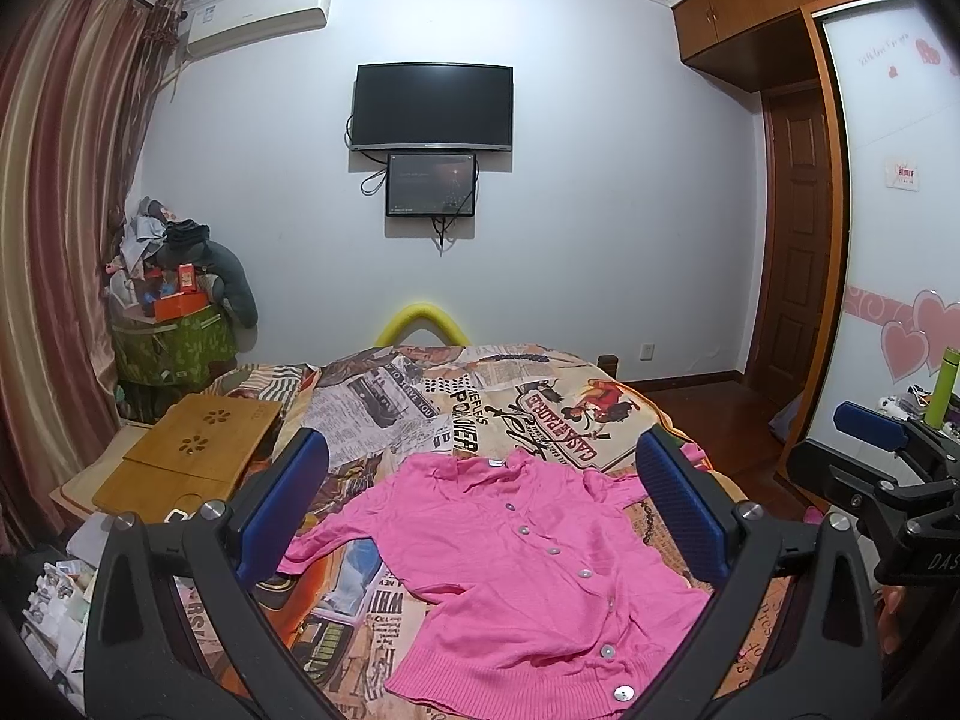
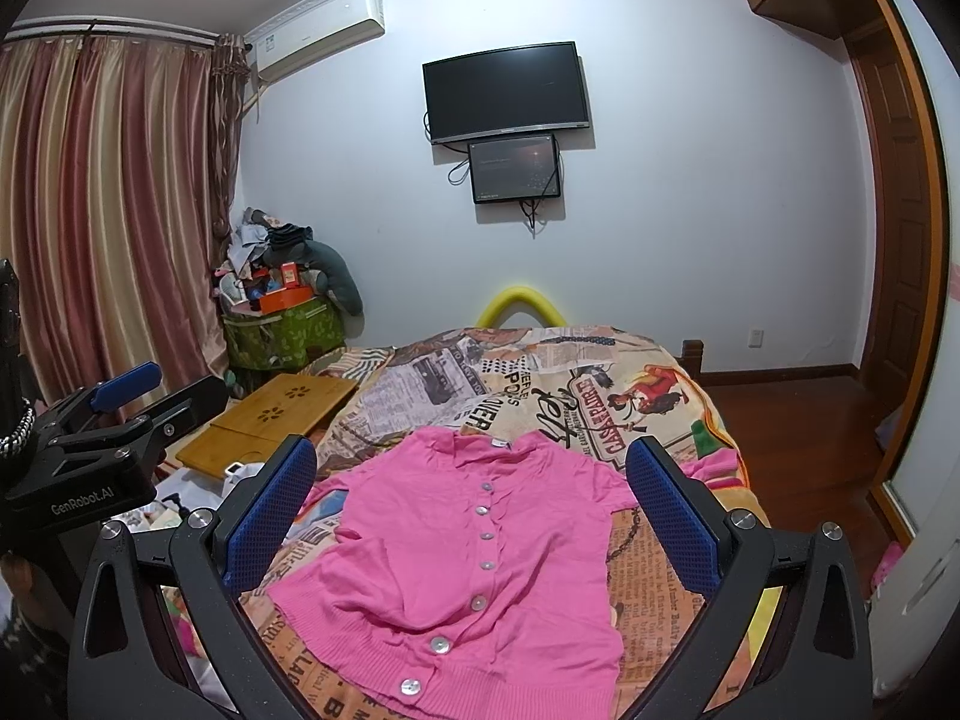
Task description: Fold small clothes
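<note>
Left wrist view. The left gripper hangs above the bed with its jaws spread wide; nothing lies between the blue pads. Below it a pink cardigan lies spread flat, front up, on a bedspread printed with newspaper and poster motifs. The garment is buttoned, and its row of pale buttons runs diagonally from the collar toward the lower right hem. One sleeve reaches out to the left, the other bunches behind the right-hand pad. A bamboo lap tray rests at the left edge of the bed. On the far wall hangs a dark television with a smaller screen just under it. The right gripper shows at the right margin, jaws parted, holding nothing.

Right wrist view. The right gripper is likewise held above the bed, jaws wide apart and empty. The pink cardigan lies between the two fingers in this frame, collar toward the wall, ribbed hem nearest the camera, buttons running nearly straight down its middle. The left gripper appears at the left margin over the bed's edge, apart from the garment, with one blue pad visible. The bamboo lap tray sits beyond it. A striped curtain covers the left wall.
</note>
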{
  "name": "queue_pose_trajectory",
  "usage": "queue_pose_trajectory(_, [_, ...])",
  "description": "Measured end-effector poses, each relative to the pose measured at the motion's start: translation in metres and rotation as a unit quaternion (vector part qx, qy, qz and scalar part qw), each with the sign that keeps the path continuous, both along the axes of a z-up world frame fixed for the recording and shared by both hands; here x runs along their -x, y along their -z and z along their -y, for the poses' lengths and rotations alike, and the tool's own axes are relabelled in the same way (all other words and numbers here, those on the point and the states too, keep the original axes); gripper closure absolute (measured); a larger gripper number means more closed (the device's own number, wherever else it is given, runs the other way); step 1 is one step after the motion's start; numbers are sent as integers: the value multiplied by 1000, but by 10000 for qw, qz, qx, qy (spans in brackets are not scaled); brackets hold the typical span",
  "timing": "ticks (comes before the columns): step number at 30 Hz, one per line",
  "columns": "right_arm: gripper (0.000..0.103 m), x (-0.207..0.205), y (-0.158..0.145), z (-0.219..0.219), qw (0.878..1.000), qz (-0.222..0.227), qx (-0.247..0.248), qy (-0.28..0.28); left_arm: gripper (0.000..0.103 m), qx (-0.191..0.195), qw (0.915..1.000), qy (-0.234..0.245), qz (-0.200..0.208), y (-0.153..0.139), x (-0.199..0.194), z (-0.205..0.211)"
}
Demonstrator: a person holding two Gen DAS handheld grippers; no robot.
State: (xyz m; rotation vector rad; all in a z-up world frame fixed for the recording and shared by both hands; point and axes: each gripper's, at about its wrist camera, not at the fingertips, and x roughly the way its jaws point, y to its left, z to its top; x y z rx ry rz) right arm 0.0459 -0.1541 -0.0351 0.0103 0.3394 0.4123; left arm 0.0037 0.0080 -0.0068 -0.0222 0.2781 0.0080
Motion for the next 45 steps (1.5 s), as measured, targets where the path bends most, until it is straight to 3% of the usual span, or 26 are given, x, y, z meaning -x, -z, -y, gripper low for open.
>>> queue_pose_trajectory(26, [0, -9, 2, -1, 10000, -55, 23, 20, 0, -20, 10000, -37, -19, 1, -7, -4])
queue_pose_trajectory(33, [0, -48, 19, -1, 9992, -216, 260, 230, 0, 157, 9987, -115, -474, 17, -53, -32])
queue_pose_trajectory(37, [1, -78, 35, 2, 9971, -389, 457, 468, 0, 46, 9967, -395, -713, 35, -84, -52])
queue_pose_trajectory(41, [1, -103, 53, 9, 9941, -675, 527, 673, 0, -144, 9902, -837, -1109, 61, -126, -83])
queue_pose_trajectory(45, [1, -122, 67, 18, 9901, -892, 674, 852, 0, -75, 9801, -1306, -1492, 88, -165, -137])
